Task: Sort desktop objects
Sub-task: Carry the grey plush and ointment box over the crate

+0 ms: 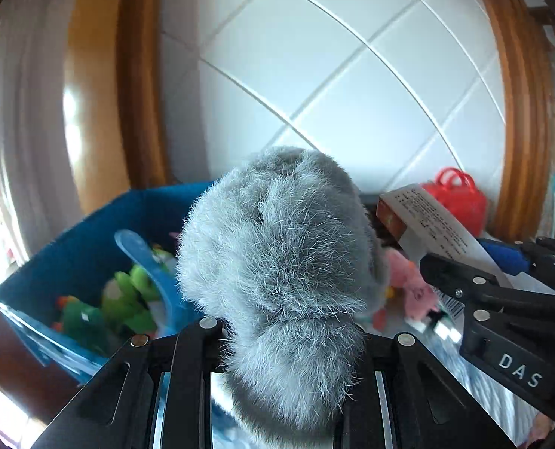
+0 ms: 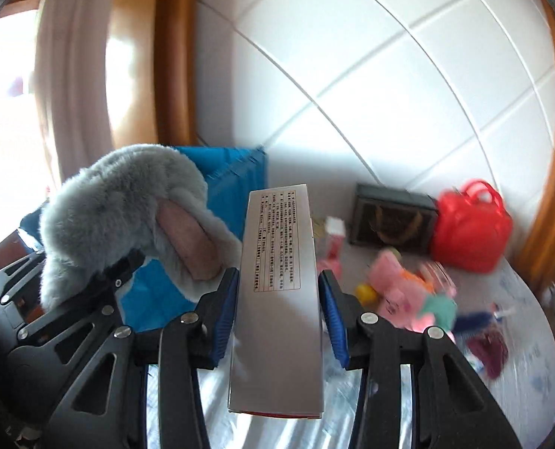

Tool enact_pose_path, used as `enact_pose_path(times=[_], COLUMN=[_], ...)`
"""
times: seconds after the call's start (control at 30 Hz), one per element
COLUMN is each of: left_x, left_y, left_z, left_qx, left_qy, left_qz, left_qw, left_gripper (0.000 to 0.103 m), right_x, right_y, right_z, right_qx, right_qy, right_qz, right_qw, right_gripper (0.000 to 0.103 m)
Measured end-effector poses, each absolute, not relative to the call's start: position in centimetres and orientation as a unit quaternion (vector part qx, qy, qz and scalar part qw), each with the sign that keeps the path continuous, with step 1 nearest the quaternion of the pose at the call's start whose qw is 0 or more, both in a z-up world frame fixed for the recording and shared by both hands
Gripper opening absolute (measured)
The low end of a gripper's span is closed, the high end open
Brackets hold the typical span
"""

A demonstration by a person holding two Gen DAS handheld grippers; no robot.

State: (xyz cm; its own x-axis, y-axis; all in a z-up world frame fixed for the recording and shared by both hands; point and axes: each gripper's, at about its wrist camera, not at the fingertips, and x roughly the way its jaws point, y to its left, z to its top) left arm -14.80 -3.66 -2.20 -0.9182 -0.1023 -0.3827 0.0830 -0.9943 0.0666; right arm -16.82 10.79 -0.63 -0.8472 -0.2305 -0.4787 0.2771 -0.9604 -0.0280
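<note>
A fluffy grey plush toy [image 1: 277,262] fills the middle of the left wrist view, held up off the table with my left gripper [image 1: 288,336] shut on it. The same plush [image 2: 120,202], with a pink inner ear, shows at the left of the right wrist view, in the left gripper [image 2: 101,273]. My right gripper [image 2: 279,307] is shut on a long silver box [image 2: 277,280] printed with text, its blue pads [image 2: 225,321] pressing both sides. That box [image 1: 427,224] and the right gripper [image 1: 502,299] also appear at the right of the left wrist view.
A blue fabric bin [image 1: 71,254] with green plush toys [image 1: 124,299] stands at the left. On the table lie a pink plush [image 2: 397,284], a red toy handbag [image 2: 472,228], a dark box [image 2: 393,220] and small scattered items. A white tiled wall stands behind, framed in wood.
</note>
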Motion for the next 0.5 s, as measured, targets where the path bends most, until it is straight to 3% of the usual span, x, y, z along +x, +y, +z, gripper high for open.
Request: enact_pose_path(times=[0.23, 0.5], left_x=[-14.9, -18.3], left_y=[-15.5, -27.6], left_z=[1.0, 0.2], left_qx=[0.178, 0.213], left_qy=[-0.017, -0.001], left_qz=[-0.973, -0.955], left_qw=[0.146, 0.205], left_gripper=[0.022, 0.022], right_x=[-18.7, -24.3], right_y=[0.5, -12.1], right_z=[2.1, 1.4], right_qx=[0.203, 0.226], right_qy=[0.057, 0.065], right_qz=[-0.953, -0.931], right_qw=[0.217, 0.278], right_gripper=[0.043, 0.043])
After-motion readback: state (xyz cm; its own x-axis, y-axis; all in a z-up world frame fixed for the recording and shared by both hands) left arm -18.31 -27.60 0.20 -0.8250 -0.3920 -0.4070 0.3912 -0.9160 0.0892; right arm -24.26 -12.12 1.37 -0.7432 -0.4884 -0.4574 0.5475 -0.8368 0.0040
